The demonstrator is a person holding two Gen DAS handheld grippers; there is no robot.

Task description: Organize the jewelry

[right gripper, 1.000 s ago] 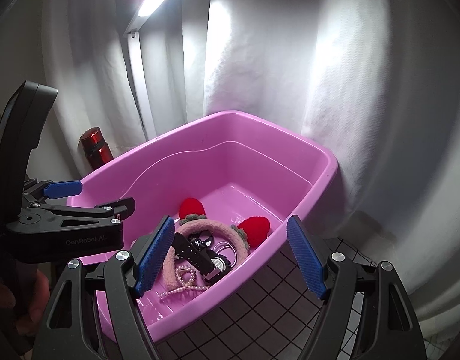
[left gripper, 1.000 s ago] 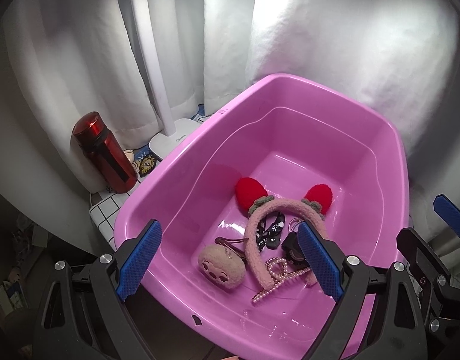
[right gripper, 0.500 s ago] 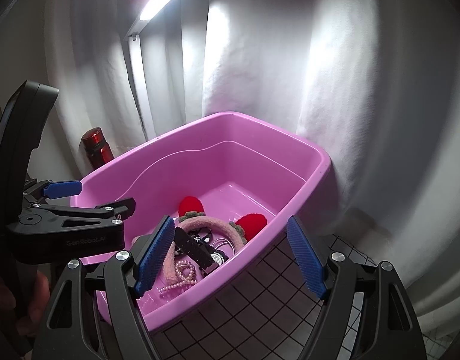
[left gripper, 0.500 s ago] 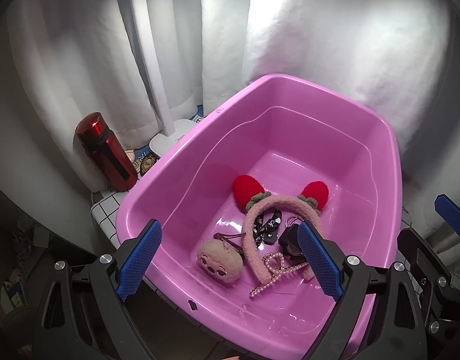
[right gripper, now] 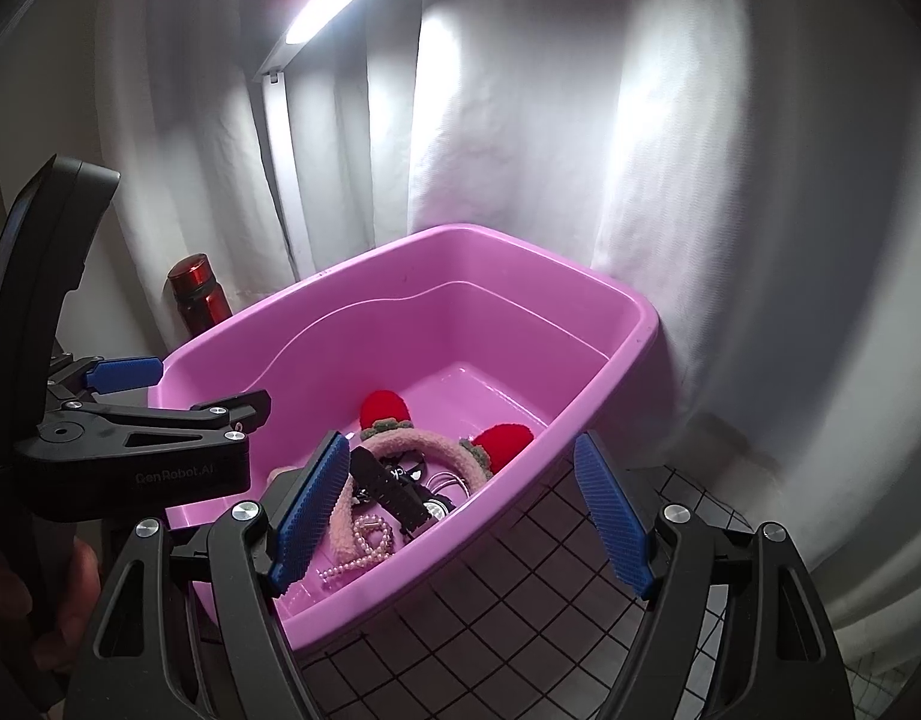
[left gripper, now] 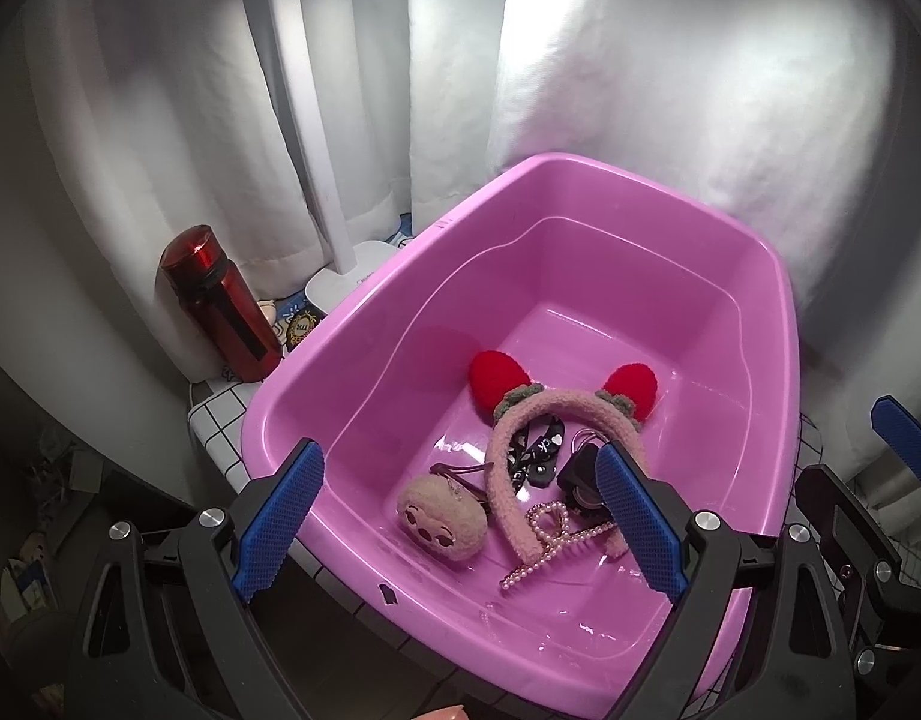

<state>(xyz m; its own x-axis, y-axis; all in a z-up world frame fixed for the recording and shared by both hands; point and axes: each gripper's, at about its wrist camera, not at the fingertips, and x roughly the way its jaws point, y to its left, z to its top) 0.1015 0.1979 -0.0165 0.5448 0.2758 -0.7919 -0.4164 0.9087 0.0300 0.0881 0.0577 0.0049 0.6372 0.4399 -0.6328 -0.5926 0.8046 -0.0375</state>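
A pink plastic tub (left gripper: pixel 760 276) (right gripper: pixel 604 372) holds a pink headband with red ears (left gripper: pixel 556 408) (right gripper: pixel 424 438), a pearl necklace (left gripper: pixel 550 546) (right gripper: pixel 364 540), a black watch (left gripper: pixel 580 480) (right gripper: pixel 394 486), a black patterned strap (left gripper: pixel 535 450) and a fluffy pink round plush (left gripper: pixel 442 519). My left gripper (left gripper: pixel 460 522) is open and empty, above the tub's near edge. My right gripper (right gripper: pixel 460 510) is open and empty, over the tub's right rim. The left gripper also shows in the right wrist view (right gripper: pixel 178 390).
A red bottle (left gripper: pixel 220 300) (right gripper: pixel 199 294) and a white lamp base (left gripper: pixel 352 282) stand left of the tub. White curtain hangs behind. The tub sits on a black-gridded white surface (right gripper: pixel 520 618).
Both grippers have pulled back a little from the tub; the tub and its contents look slightly smaller and lower. Both grippers stayed open. Nothing in the tub moved.
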